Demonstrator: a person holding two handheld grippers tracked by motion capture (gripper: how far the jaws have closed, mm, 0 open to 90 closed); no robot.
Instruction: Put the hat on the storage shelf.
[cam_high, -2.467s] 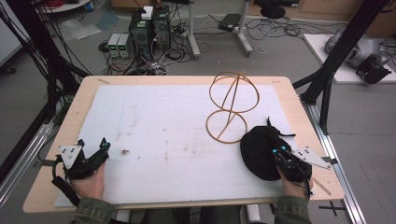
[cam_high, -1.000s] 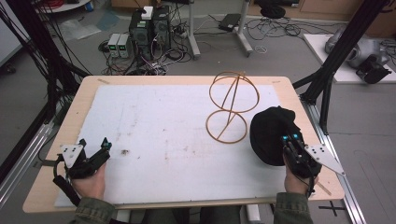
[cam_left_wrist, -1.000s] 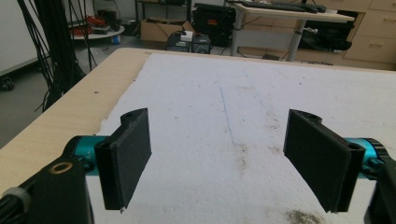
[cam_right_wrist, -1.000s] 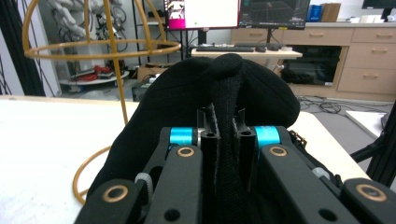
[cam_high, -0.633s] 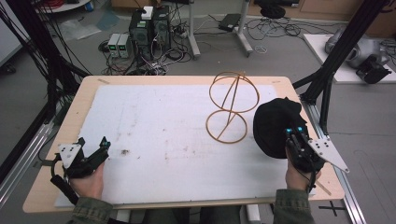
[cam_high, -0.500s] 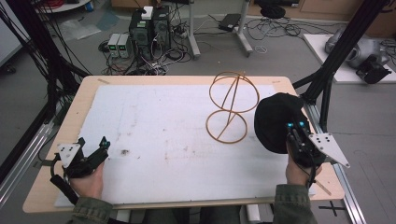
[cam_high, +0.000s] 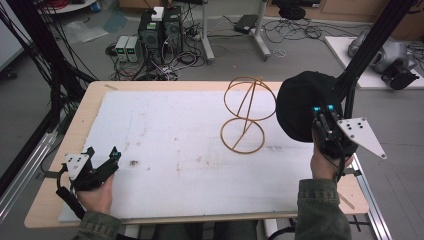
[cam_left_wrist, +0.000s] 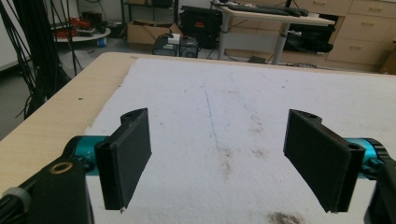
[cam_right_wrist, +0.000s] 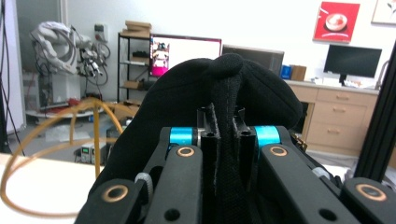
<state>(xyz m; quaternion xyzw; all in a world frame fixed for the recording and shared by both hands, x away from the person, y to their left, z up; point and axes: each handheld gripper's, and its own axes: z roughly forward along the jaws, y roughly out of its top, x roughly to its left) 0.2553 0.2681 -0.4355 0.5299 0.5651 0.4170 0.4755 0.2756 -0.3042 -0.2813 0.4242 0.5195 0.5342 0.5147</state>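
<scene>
Right gripper (cam_high: 322, 117) is clamped on a fold of the black hat (cam_high: 302, 105), jaws pinched hard together with only cloth between them; the hat hangs off the table (cam_high: 60, 150), just right of the wire stand (cam_high: 246, 116), apparently apart from it. Left gripper (cam_high: 102, 165) rests at the near-left corner of the white mat (cam_high: 165, 135), jaws wide apart with nothing between.

Step in hand, as judged: carrying the hat to the stand's top loop. To do it well, the hat should go higher than the loop, its open side turned down, then be lowered centred so the crown settles over the ring; a sideways approach would likely knock the light frame over; the free left gripper could steady the base ring.

Hard to make out: the hat's opening is hidden behind its own bulk in the high view; in the right gripper view the cloth blocks the stand's upper loop; whether brim or crown is pinched cannot be told.
</scene>
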